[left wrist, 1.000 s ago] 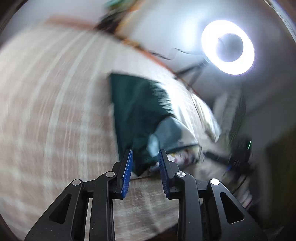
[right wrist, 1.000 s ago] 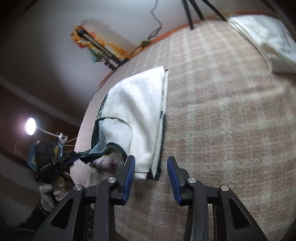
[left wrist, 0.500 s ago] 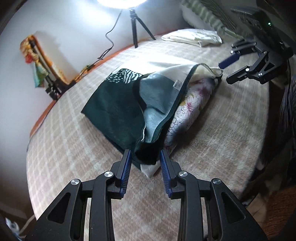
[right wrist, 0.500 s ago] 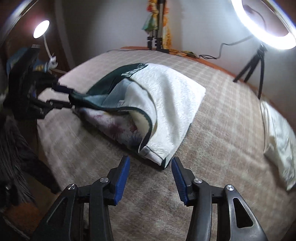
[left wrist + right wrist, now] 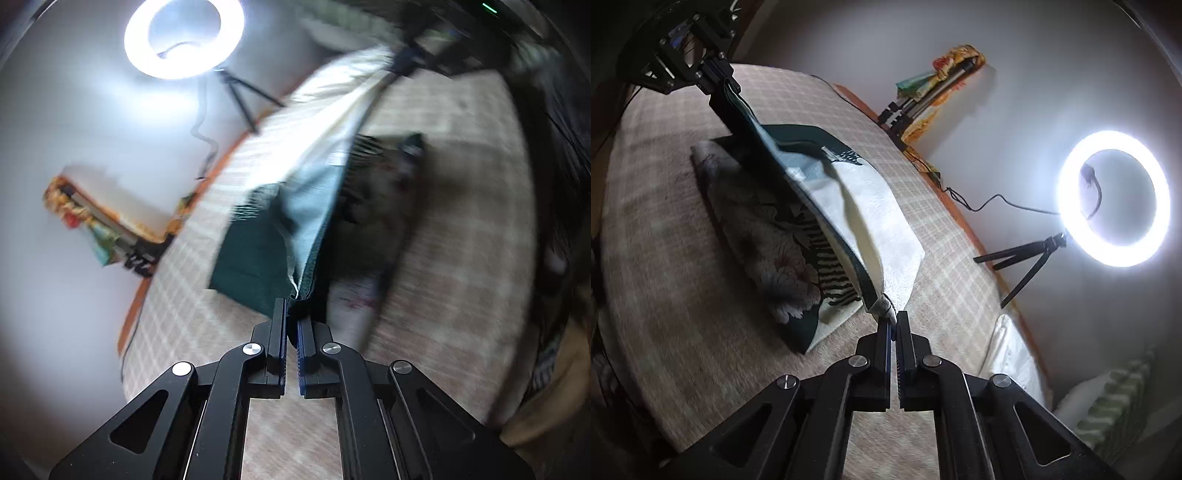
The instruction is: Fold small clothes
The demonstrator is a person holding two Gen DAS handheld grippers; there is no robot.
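Note:
A small garment (image 5: pixel 871 206) with dark green, white and pale blue panels lies on a checked beige bedspread (image 5: pixel 665 295). Its upper layer is pulled taut above a floral-print layer (image 5: pixel 768 243). My right gripper (image 5: pixel 893 317) has its jaws closing tight on the garment's white near corner, pads pressing the cloth. My left gripper (image 5: pixel 291 306) is closing the same way on the dark green corner (image 5: pixel 255 251). Each gripper shows in the other's view holding the far end: the left gripper (image 5: pixel 718 83) sharp, the right gripper (image 5: pixel 402 62) blurred.
A lit ring light (image 5: pixel 1113 197) on a small tripod (image 5: pixel 1023 258) stands at the bed's far edge, its cable trailing along the wall. A folded white cloth (image 5: pixel 1008 347) and a striped pillow (image 5: pixel 1108 406) lie to the right. A colourful cloth (image 5: pixel 945 66) hangs on a stand.
Both grippers have rolled and moved onto the garment's near corners and shut on them. The top layer, slack before, now stretches taut between them, lifted off the floral layer.

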